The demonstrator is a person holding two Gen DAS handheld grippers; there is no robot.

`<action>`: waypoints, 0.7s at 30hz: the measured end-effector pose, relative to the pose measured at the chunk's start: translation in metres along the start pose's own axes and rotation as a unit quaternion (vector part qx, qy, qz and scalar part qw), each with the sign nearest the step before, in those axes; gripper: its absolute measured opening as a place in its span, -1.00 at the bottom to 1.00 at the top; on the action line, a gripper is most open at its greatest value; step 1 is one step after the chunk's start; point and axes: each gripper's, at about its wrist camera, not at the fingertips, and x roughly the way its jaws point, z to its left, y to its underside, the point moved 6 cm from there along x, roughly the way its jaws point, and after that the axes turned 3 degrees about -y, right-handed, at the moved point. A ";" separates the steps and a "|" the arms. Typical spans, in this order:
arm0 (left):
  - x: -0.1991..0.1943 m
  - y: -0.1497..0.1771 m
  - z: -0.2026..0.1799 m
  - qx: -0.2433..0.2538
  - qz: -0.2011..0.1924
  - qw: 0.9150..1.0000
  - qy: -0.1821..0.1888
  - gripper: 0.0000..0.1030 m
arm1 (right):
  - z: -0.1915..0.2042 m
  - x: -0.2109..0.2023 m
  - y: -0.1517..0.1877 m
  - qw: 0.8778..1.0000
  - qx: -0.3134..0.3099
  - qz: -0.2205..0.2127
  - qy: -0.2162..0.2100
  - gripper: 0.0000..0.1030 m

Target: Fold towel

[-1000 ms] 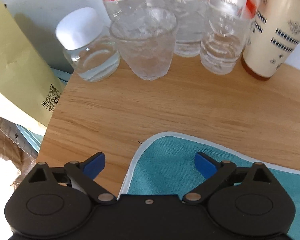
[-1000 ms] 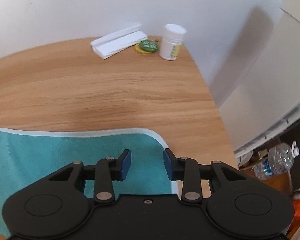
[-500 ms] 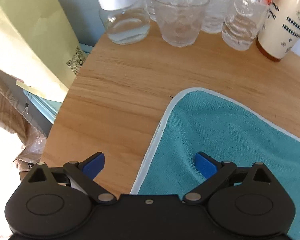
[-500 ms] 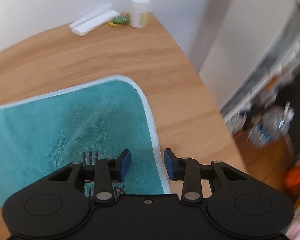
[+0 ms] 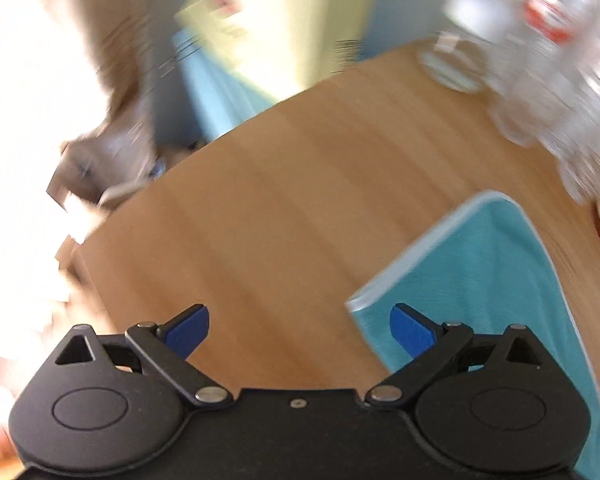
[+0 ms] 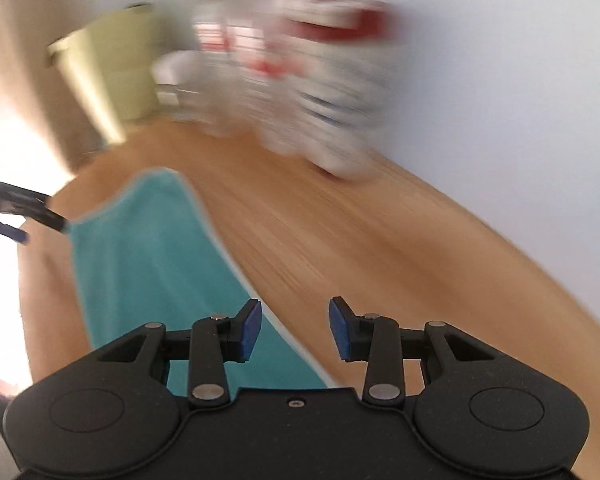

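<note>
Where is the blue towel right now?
The towel lies flat on the wooden table, at the right in the left wrist view, just beside the open left claw, below the blurry bottles.

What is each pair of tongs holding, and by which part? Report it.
Nothing. Left tongs and right tongs are both open over the towel's edges.

We are seeing blurred clear bottles with red labels standing at the far edge of the wooden surface, a yellow-green paper bag leaning beside them.
</note>
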 end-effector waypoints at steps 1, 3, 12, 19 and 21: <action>0.001 0.002 0.005 -0.023 0.002 1.000 -0.001 0.92 | 0.005 0.014 -0.014 1.000 -0.012 -0.001 -0.020 -0.19; 0.001 0.005 0.011 -0.060 0.005 0.998 0.001 0.92 | 0.013 0.038 -0.035 0.998 -0.033 -0.004 -0.053 -0.19; 0.005 0.011 0.001 -0.089 -0.020 0.996 -0.018 0.98 | 0.040 0.131 -0.083 0.989 -0.089 0.029 -0.116 -0.19; 0.007 0.009 -0.020 -0.067 -0.034 0.997 -0.027 0.98 | 0.045 0.158 -0.090 0.986 -0.075 0.025 -0.145 -0.19; 0.007 0.007 -0.025 -0.062 -0.036 0.997 -0.024 0.98 | 0.051 0.163 -0.091 0.984 -0.092 0.028 -0.150 -0.19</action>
